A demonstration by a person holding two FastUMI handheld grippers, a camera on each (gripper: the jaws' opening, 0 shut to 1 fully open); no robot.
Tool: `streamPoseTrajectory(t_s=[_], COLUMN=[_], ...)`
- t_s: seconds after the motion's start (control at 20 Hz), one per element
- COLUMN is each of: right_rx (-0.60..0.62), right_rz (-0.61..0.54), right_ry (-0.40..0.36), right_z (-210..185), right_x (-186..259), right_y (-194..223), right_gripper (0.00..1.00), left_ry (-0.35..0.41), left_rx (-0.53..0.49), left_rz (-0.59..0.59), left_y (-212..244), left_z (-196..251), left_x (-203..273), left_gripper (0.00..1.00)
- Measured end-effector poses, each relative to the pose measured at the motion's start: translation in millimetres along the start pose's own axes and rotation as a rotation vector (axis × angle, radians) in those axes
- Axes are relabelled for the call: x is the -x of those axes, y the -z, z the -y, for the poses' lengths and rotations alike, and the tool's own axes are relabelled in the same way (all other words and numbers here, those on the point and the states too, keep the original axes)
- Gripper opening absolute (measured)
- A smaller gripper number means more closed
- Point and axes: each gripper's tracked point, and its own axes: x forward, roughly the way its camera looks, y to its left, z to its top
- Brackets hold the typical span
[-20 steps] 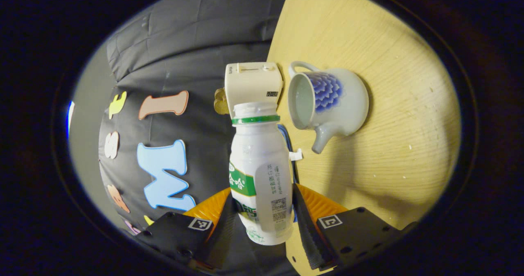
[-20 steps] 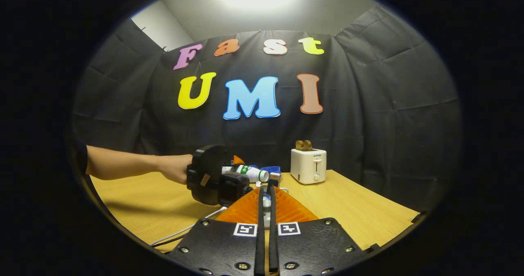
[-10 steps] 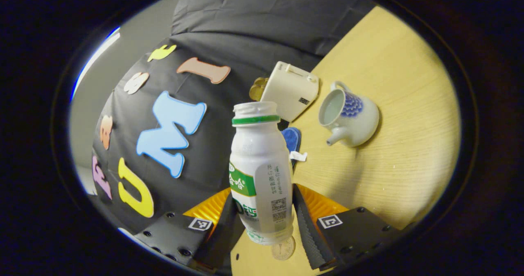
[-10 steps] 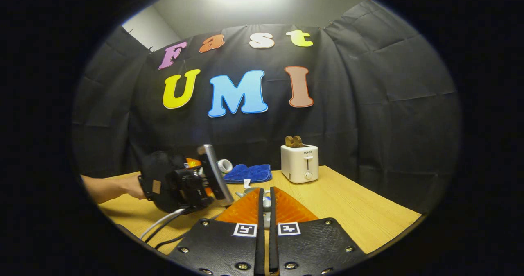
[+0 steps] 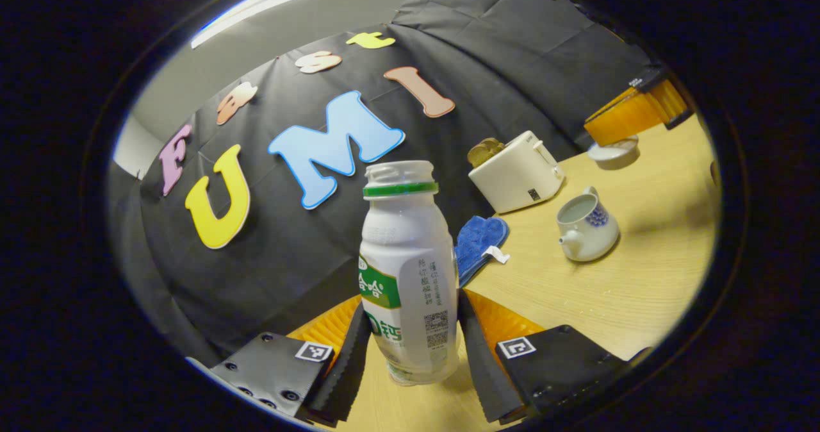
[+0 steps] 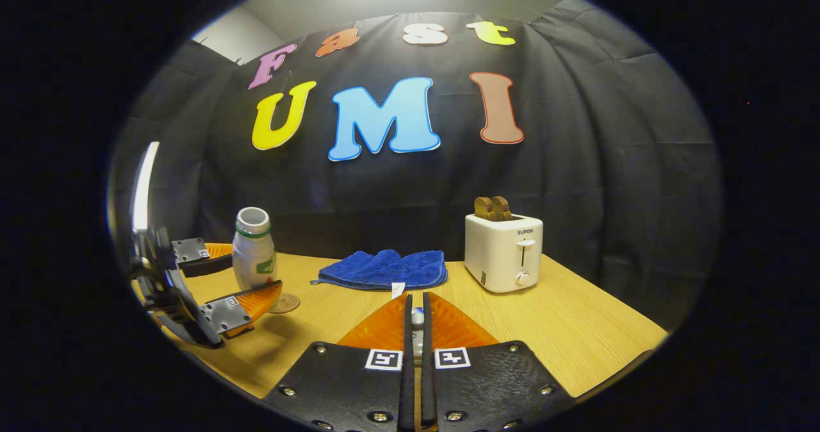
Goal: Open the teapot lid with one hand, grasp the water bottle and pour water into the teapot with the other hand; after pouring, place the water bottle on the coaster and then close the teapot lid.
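Left claw (image 5: 410, 348) grips the uncapped water bottle (image 5: 407, 272) upright, its base at the coaster (image 6: 284, 303) on the bench (image 5: 615, 291). Right claw (image 6: 415, 320) is nearly closed, pinching the teapot lid's knob (image 6: 417, 317). Teapot (image 5: 586, 227) sits open, far right. We should centre the base over the coaster, settle it flat, then release.

White teapot (image 5: 587, 229), blue scale pattern
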Motion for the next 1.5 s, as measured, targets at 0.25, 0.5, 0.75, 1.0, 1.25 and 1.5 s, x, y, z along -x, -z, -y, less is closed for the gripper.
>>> streamPoseTrajectory(t_s=[0.25,0.5,0.75,1.0,1.25,1.5], right_rx=[0.019,0.011,-0.021,0.002,-0.016,-0.034], right_rz=[-0.018,-0.069,-0.094,-0.119,-0.104,0.062], right_ry=[0.024,0.024,0.013,0.022,0.038,0.047], right_z=[-3,-6,-10,-8,-4,-10], right_x=[-34,-51,-58,-60,-53,-22], right_y=[0,14,27,39,36,-4], right_gripper=[0.04,0.04,0.04,0.04,0.17,0.47], left_ry=[0.001,0.037,0.016,0.013,-0.012,-0.004], left_rx=[0.143,0.475,0.539,0.533,0.538,0.637], left_rz=[0.035,0.024,0.019,-0.001,-0.022,-0.066], left_y=[5,13,21,29,41,52], left_z=[-20,-47,-64,-59,-64,-72], left_x=[11,24,24,23,18,-4], left_gripper=[0.79,0.78,0.84,0.74,0.84,0.84])
